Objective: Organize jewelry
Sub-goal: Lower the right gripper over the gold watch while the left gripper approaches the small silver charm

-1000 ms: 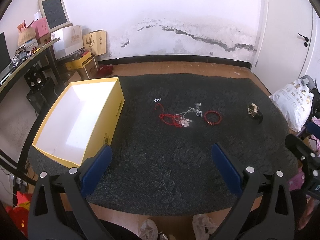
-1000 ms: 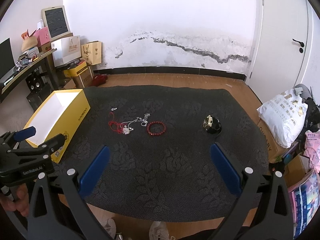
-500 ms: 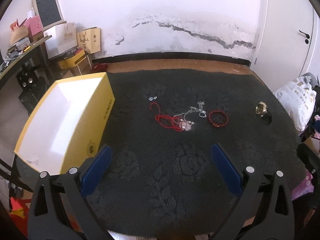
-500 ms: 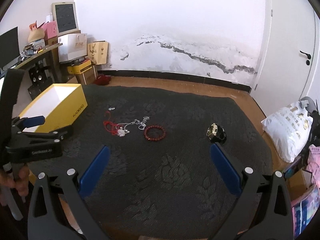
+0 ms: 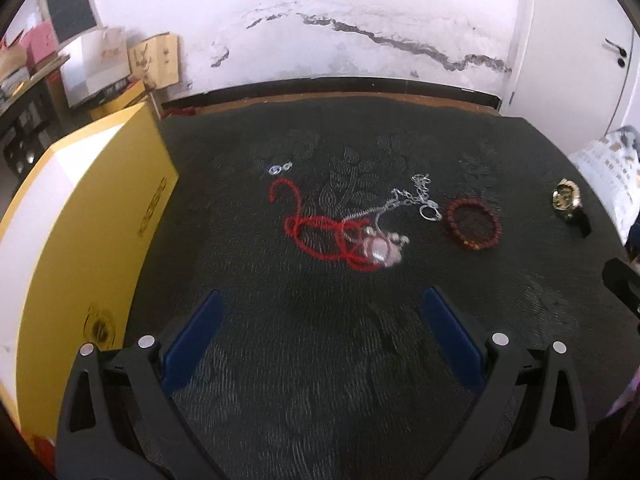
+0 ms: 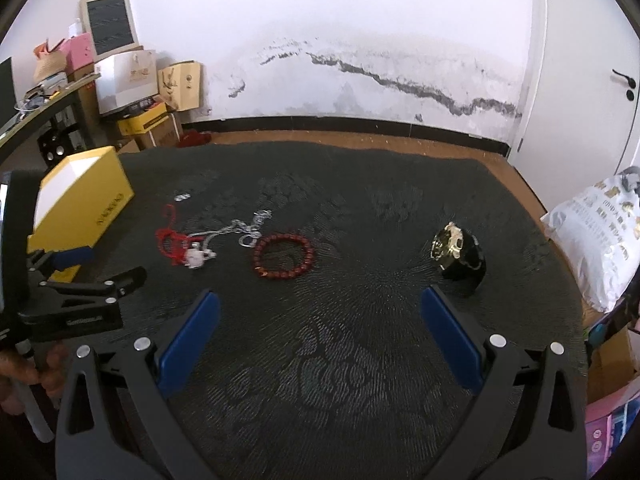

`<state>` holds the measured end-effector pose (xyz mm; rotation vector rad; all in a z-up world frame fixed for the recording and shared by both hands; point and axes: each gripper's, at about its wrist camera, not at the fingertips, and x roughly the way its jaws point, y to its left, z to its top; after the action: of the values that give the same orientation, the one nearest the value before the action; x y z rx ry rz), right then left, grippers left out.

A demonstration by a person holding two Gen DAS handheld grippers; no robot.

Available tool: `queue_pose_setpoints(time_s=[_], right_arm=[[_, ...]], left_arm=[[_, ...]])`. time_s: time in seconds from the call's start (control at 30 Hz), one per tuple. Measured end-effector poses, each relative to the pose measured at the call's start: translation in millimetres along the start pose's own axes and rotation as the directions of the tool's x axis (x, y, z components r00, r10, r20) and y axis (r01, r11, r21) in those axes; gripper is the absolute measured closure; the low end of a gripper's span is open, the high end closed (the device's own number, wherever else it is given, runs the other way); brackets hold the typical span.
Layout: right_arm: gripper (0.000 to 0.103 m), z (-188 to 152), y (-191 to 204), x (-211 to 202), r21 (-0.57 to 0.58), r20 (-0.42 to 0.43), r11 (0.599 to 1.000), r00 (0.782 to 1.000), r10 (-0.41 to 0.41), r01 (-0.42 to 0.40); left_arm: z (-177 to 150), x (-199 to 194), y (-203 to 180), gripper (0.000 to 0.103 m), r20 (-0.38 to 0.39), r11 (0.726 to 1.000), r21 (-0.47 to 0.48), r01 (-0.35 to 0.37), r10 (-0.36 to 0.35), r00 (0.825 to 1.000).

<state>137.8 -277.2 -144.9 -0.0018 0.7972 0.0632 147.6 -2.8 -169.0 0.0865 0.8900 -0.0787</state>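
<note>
Jewelry lies on a dark patterned cloth (image 5: pixel 320 360): a red cord necklace (image 5: pixel 320 232) tangled with a silver chain (image 5: pixel 400 200) and a pale pendant (image 5: pixel 380 248), a red bead bracelet (image 5: pixel 474 226), small silver earrings (image 5: pixel 280 168) and a gold-faced black watch (image 5: pixel 568 202). A yellow box (image 5: pixel 92 240) with a white inside stands open at the left. My left gripper (image 5: pixel 320 316) hovers open just short of the necklace. My right gripper (image 6: pixel 320 312) is open, with the bracelet (image 6: pixel 283 256) ahead on its left and the watch (image 6: pixel 458 254) ahead on its right.
A white plastic bag (image 6: pixel 596 240) sits past the cloth's right edge. Cardboard boxes (image 6: pixel 176 84) and a desk (image 6: pixel 48 104) crowd the back left corner. The left gripper's body (image 6: pixel 72 304), held by a hand (image 6: pixel 28 372), shows at the left of the right wrist view.
Both grippers have moved forward and lower toward the jewelry, which looks bigger now. The yellow box has slid to the left edge of the left wrist view. Both stay open.
</note>
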Motion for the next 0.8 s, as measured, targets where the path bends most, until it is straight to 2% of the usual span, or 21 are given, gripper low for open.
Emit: queue_pose_setpoints(time_s=[0.27, 0.63, 0.8], right_arm=[[0.006, 1.3, -15.1, 43.2, -0.006, -0.016, 0.999, 0.999, -0.037, 0.037], [0.006, 3.6, -51.1, 73.3, 0.057, -0.06, 0.994, 0.994, -0.089, 0.092], [0.006, 5.8, -58.1, 83.3, 0.048, -0.067, 0.992, 0.991, -0.117, 0.12]], left_arm=[[10.7, 40.4, -2.0, 0.006, -0.009, 1.0, 0.018, -0.009, 0.009, 1.0], [58.1, 89.0, 27.4, 0.006, -0.028, 0.998, -0.053, -0.026, 0.025, 0.999], [77.5, 115.7, 36.3, 0.006, -0.036, 0.994, -0.102, -0.028, 0.025, 0.999]])
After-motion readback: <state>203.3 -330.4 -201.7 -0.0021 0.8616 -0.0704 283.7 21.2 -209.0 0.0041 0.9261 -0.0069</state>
